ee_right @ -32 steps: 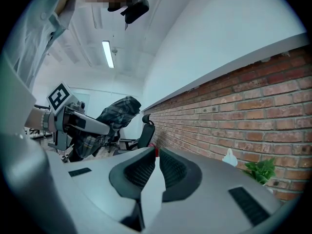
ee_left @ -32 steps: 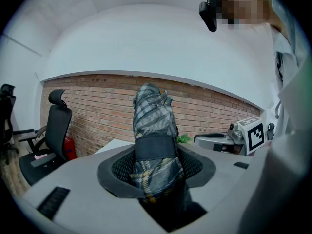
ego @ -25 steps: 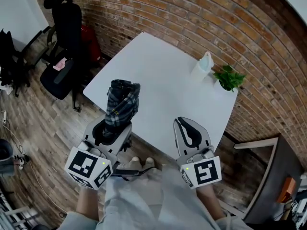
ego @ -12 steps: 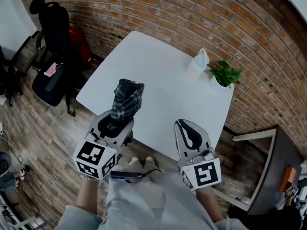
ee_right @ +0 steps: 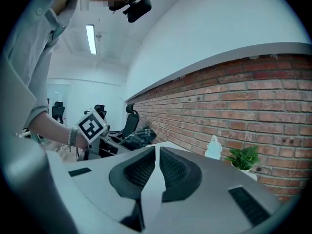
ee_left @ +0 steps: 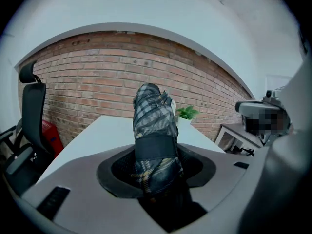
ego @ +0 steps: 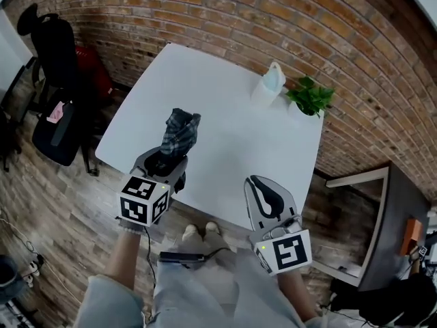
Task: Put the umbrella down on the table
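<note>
Gripping the umbrella (ego: 181, 130) in the left gripper (ego: 164, 164); pressing the jaws shut on its lower part, just under the black strap, seen close up in the left gripper view (ee_left: 155, 165); holding it folded, checked grey and blue, poking up and forward out of the jaws toward the brick wall; hanging it over the near left part of the worktop (ego: 225, 108), seemingly not yet lying on it, though hard to tell for sure.

Holding the right gripper (ego: 263, 191) off to the side, near the front edge of the worktop; showing closed jaws with nothing in them in the right gripper view (ee_right: 157, 155); probably just waiting here, not helping.

Looking like the putting-down step, close to its end; needing a slow, soft way down now; tipping the umbrella flat, to let its long side meet the worktop first and not its tip; picking a bare white spot, well apart from the bottle (ego: 268, 86) and the plant (ego: 311, 98) at the far corner; staying back from the left edge near the chair (ego: 58, 67), to stop a roll onto the floor; opening the jaws only after feeling the umbrella rest; pulling the gripper straight back, not sideways, to avoid dragging the strap or the cloth along.
</note>
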`<state>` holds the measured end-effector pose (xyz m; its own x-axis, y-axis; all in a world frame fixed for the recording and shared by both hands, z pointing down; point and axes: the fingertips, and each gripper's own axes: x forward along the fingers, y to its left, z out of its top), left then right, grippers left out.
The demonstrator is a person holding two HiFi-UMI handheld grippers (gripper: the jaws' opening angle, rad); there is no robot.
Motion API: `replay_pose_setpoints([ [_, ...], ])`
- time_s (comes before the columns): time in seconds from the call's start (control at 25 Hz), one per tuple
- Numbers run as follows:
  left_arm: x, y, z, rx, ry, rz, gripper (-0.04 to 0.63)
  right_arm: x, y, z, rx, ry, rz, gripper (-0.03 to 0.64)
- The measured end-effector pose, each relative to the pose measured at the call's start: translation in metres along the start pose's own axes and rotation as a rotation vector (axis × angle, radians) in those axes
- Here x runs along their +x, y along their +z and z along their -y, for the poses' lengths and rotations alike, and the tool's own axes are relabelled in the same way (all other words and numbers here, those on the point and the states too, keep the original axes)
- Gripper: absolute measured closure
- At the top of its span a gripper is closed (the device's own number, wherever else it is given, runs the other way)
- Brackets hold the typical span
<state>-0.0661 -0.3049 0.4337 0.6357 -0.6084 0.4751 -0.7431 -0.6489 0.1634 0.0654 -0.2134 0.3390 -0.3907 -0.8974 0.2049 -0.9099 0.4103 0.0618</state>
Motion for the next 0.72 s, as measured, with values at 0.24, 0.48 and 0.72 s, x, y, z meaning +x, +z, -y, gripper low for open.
replay_pose_setpoints([
  [0.24, 0.051, -0.028, -0.019, -0.035, -0.035, -0.104, 0.368, -0.003, -0.023, 0.001, 0.011, -0.017, -0.075, 0.560],
  [0.48, 0.096, -0.055, -0.039, -0.043, -0.016, -0.210, 0.368, -0.005, -0.036, 0.011, 0.031, -0.058, -0.109, 0.560],
  [0.72, 0.131, -0.074, -0.053, -0.015, 0.014, -0.301, 0.368, -0.001, -0.043, 0.021, 0.034, -0.083, -0.106, 0.560],
])
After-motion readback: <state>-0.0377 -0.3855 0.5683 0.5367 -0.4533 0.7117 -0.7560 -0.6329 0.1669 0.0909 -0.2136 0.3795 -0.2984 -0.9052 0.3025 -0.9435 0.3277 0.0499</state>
